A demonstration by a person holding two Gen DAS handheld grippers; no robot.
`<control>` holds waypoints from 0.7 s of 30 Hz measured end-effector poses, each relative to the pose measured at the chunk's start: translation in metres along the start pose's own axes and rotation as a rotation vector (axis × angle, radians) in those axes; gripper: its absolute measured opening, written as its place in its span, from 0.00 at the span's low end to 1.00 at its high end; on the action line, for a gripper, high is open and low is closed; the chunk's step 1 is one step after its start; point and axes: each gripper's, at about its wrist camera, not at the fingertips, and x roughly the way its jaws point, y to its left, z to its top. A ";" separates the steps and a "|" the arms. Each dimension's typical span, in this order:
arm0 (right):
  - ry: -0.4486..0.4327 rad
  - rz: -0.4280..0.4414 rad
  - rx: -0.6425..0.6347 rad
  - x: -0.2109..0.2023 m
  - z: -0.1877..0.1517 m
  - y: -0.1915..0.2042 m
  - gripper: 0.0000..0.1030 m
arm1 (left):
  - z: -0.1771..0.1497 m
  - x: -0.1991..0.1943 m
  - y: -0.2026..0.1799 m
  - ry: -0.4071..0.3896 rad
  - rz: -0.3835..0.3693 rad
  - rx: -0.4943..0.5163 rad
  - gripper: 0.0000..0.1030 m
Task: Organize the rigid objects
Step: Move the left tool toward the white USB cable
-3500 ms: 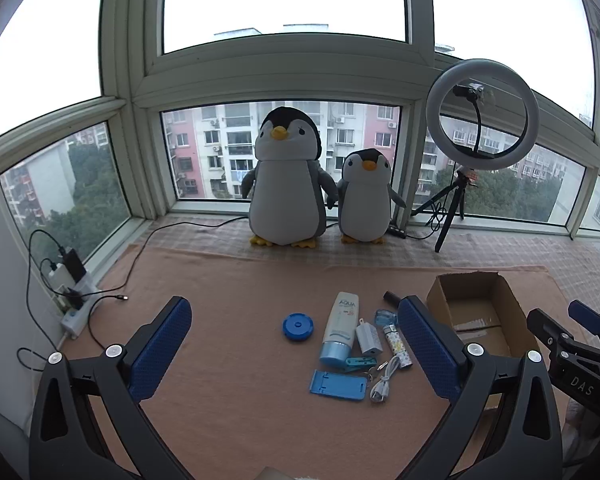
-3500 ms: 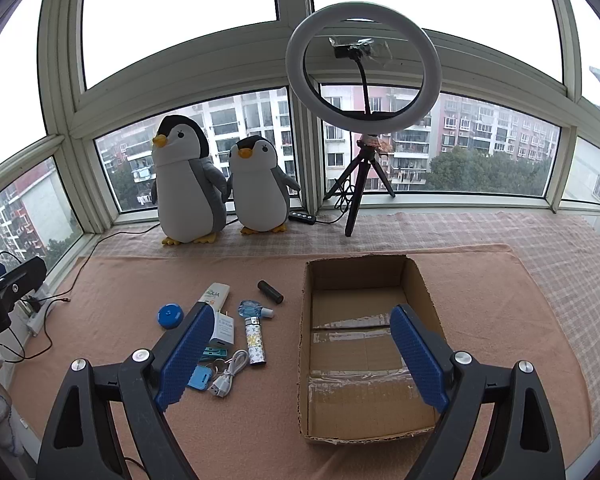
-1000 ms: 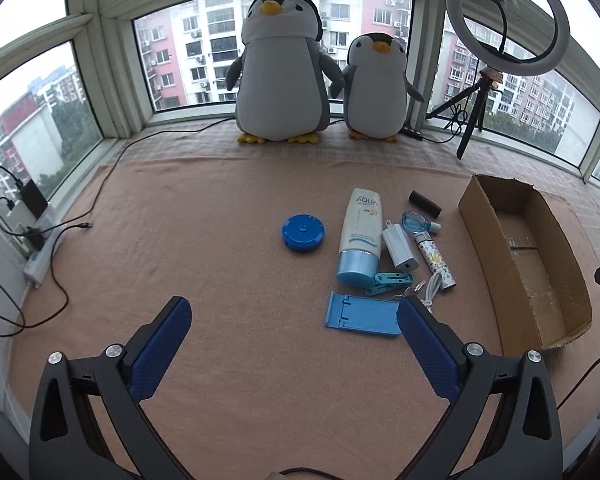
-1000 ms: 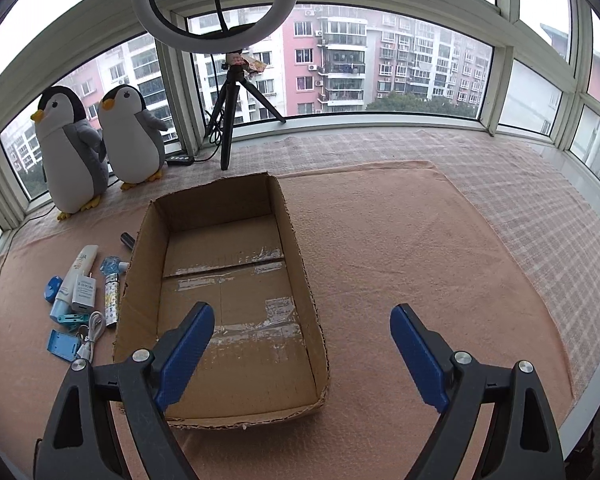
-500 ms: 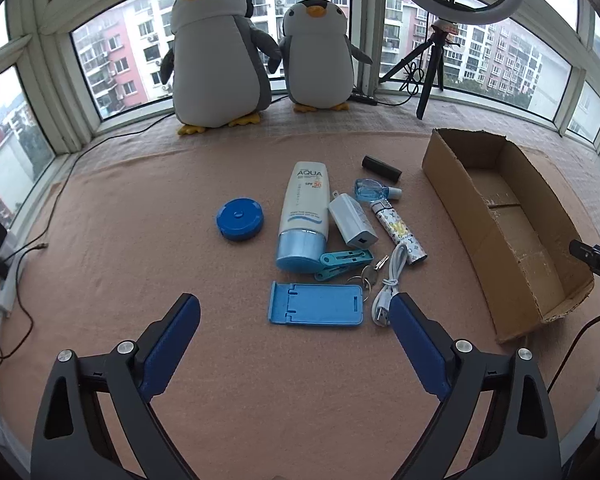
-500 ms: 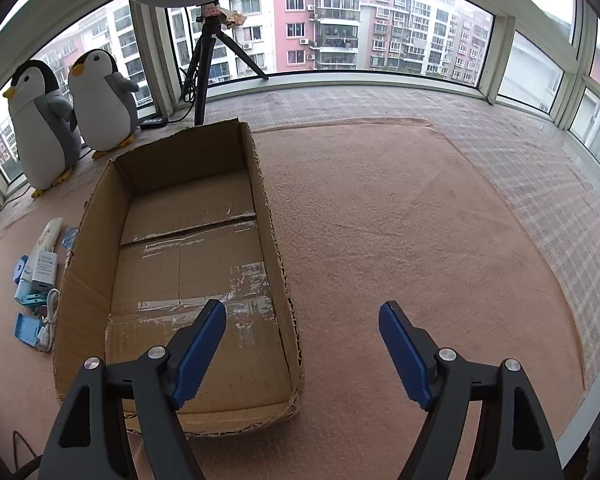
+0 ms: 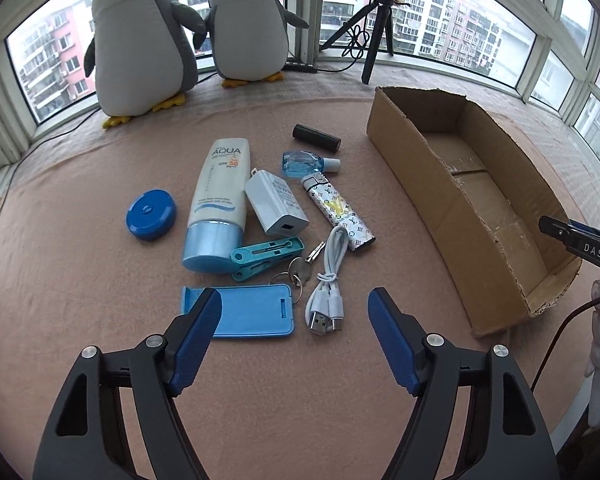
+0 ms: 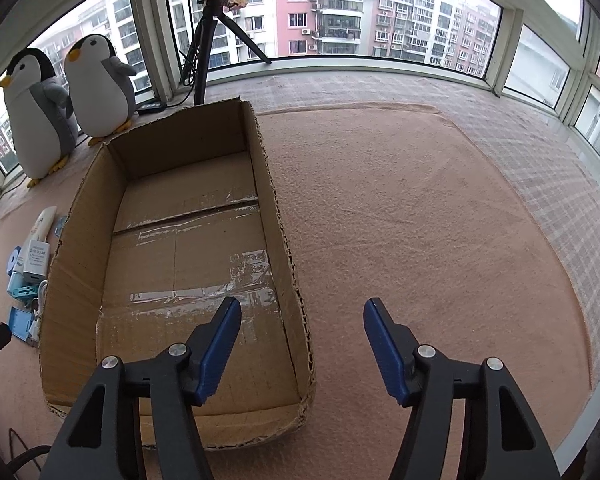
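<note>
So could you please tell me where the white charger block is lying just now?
In the left wrist view the white charger block lies mid-frame on the carpet, between the sunscreen tube on its left and the patterned lighter on its right.

On your mat (image 7: pixel 80 360), the cardboard box (image 7: pixel 412 168) sits toward the right edge, with the small items clustered left of it. The sunscreen tube (image 7: pixel 220 196) lies between the round case (image 7: pixel 151 215) and the charger (image 7: pixel 275 207). The phone stand (image 7: pixel 252 311) lies nearest you, the cable (image 7: pixel 330 280) just right of it. Two plush penguins (image 7: pixel 140 48) stand beyond the far edge.
</note>
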 end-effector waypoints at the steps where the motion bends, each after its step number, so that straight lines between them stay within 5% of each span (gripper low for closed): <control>1: 0.003 0.000 -0.001 0.001 0.000 0.000 0.55 | 0.001 0.002 -0.001 0.006 -0.013 -0.002 0.70; 9: 0.028 0.004 0.000 0.009 -0.003 0.002 0.44 | 0.007 0.020 -0.011 0.028 -0.087 0.039 0.44; 21: 0.036 0.007 0.011 0.012 -0.004 0.004 0.44 | 0.010 0.036 -0.013 0.057 -0.152 0.056 0.30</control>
